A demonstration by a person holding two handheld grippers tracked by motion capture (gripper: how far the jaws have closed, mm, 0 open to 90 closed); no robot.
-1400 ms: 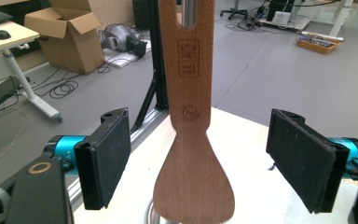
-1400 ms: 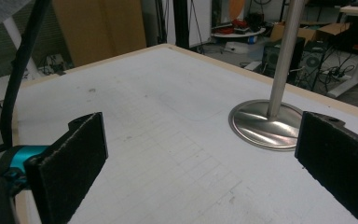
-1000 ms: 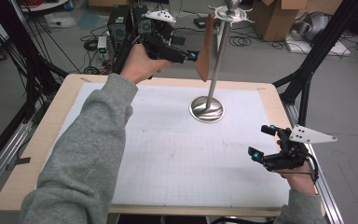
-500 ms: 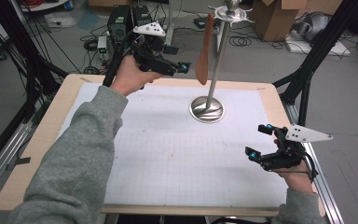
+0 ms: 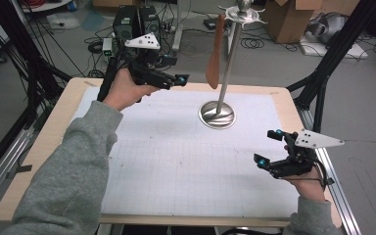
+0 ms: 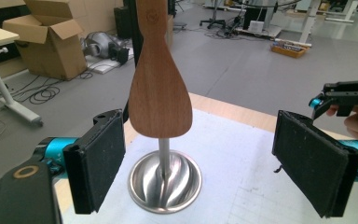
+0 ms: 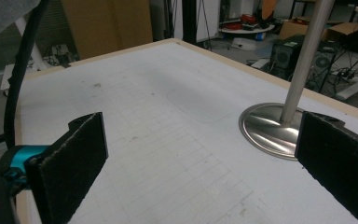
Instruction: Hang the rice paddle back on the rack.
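Hanging from a polished steel stand (image 5: 217, 115), the smooth wooden spatula (image 6: 160, 88) sits unheld between the wide-open left tongs (image 6: 214, 168); right tongs (image 5: 268, 149) gape empty near the counter (image 5: 63, 112) edge.

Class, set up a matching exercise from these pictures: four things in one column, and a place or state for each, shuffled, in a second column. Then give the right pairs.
Things
1. Brown wooden spatula
2. Round shiny steel stand base
3. Left tongs
4. Right tongs

Places or states
A. Open, held low over the table's near right part
B. Hanging from the top of the steel pole
C. Resting on the white gridded mat
D. Open, raised and aimed at the hanging blade

Pairs: 1-B, 2-C, 3-D, 4-A
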